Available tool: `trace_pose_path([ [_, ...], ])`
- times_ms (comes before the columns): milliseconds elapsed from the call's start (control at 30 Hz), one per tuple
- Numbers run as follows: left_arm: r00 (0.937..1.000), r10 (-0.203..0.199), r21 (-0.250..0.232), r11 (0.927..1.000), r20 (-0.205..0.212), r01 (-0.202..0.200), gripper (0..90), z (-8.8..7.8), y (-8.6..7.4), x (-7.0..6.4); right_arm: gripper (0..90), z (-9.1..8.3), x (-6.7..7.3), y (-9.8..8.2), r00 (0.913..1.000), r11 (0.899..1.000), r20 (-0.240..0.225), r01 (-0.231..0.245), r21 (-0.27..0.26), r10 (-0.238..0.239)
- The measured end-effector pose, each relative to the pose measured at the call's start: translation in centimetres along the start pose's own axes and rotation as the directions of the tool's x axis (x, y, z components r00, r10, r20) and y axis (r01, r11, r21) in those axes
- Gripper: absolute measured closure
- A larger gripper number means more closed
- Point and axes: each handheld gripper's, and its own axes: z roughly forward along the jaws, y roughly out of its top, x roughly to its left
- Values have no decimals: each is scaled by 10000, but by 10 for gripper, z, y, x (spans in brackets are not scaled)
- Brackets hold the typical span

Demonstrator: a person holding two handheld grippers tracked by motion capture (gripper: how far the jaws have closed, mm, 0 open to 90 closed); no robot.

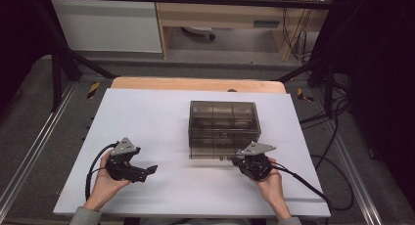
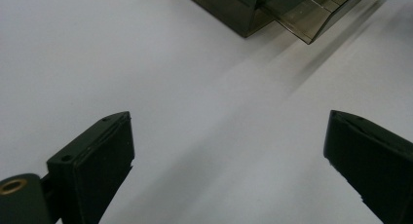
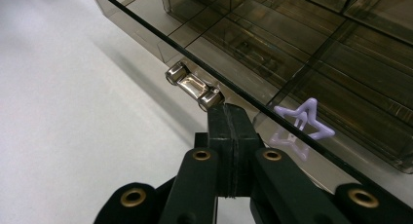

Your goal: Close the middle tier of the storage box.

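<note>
A smoky see-through compartment box (image 1: 222,129) stands on the white table sheet (image 1: 147,117), right of centre. My right gripper (image 1: 236,161) is at the box's front edge, jaws pressed together with nothing seen between them. In the right gripper view its shut tips (image 3: 229,114) touch or nearly touch a small metal latch (image 3: 194,85) on the box's front lip (image 3: 302,39). A pale purple star (image 3: 304,118) shows through the box wall beside the tips. My left gripper (image 1: 147,172) rests at the front left, open and empty (image 2: 229,151), with the box corner (image 2: 253,9) far ahead.
The wooden table edge (image 1: 195,84) runs behind the sheet. Black frame bars (image 1: 63,63) flank both sides. Cables (image 1: 333,151) trail on the floor at the right. White sheet stretches wide to the left of the box.
</note>
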Motion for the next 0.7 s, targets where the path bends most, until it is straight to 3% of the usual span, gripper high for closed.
trace_pose_path([
  [700, 10000, 2, -17, 10000, -14, -2, 41, -1, 0, 1, 900, 5, -4, 6, 9999, 10000, 115, 20, -41, -20],
])
